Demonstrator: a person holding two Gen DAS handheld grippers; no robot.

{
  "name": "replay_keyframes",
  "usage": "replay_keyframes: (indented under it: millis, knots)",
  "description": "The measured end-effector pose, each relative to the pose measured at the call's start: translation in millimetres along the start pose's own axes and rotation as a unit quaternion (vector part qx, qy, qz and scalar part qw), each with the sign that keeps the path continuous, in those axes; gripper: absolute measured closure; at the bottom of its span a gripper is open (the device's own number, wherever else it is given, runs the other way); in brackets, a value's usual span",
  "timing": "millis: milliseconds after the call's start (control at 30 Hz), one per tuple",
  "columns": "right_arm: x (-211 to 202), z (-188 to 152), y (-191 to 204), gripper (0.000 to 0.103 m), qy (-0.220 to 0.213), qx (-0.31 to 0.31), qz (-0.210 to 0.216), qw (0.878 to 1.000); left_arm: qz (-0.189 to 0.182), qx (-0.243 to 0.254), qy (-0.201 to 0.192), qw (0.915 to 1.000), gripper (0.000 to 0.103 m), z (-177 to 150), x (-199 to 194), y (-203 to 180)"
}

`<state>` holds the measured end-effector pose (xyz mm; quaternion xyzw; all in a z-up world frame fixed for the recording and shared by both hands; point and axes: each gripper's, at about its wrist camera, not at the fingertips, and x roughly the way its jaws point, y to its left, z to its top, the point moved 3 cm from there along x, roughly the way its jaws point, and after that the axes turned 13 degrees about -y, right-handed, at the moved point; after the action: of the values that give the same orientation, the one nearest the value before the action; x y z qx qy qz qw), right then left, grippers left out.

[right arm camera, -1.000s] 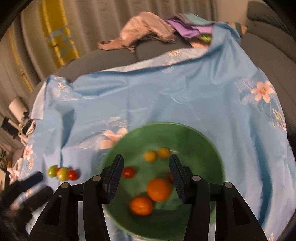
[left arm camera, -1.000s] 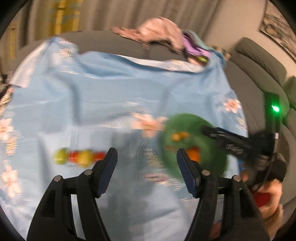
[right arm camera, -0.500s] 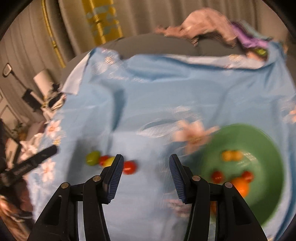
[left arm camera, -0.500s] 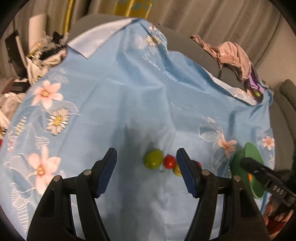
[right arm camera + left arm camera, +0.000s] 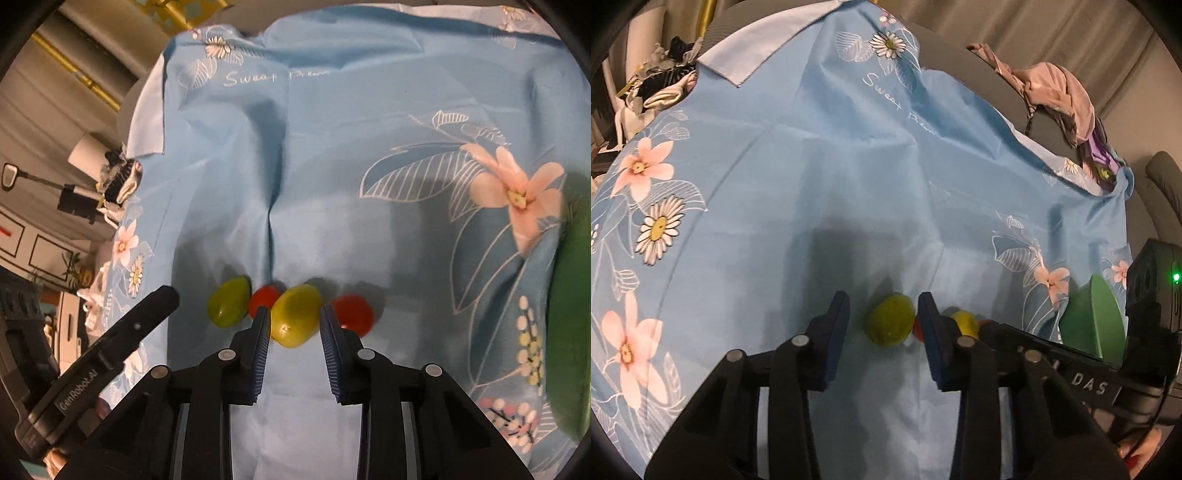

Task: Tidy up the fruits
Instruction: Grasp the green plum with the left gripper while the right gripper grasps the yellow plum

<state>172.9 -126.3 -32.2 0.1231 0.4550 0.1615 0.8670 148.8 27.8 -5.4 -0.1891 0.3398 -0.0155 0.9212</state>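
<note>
Between each closing claw's fingers lies a green fruit (image 5: 889, 324) (image 5: 295, 320), neither gripped yet

The cloth (image 5: 369, 155) is light blue, printed with pink flowers, white daisies and white-outlined leaves. On it lie two yellow-green fruits (image 5: 295, 320) and two red ones (image 5: 352, 314). The bowl (image 5: 1089, 321) is green.

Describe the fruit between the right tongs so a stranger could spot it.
On the blue floral cloth, left of the green bowl, four small fruits sit in a row. It is the yellow-green tomato third from the left, flanked by two red tomatoes.
</note>
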Motion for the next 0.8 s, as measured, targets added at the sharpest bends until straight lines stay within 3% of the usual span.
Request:
replay_keyframes:
  millis: [100, 233, 433, 600, 800]
  knots:
    - [6, -1, 3, 0.072, 0.006, -0.005, -0.015, 1.0, -0.011, -0.001, 0.019, 0.9998, 0.066, -6, 10, -2]
    - [13, -3, 6, 0.072, 0.012, -0.014, -0.037, 0.999, 0.01, 0.012, 0.027, 0.9995, 0.067, -11, 19, -1]
    - [16, -1, 11, 0.072, 0.005, -0.022, -0.057, 0.998, 0.007, -0.013, 0.034, 0.9993, 0.067, -12, 24, 11]
    - [20, -4, 7, 0.068, 0.015, -0.011, -0.049, 0.999, -0.006, -0.035, 0.042, 0.9985, 0.067, -11, 24, 17]
    - [14, -5, -1, 0.067, 0.005, -0.001, -0.04, 0.999, -0.013, -0.018, 0.052, 0.9984, 0.066, -17, 26, 6]
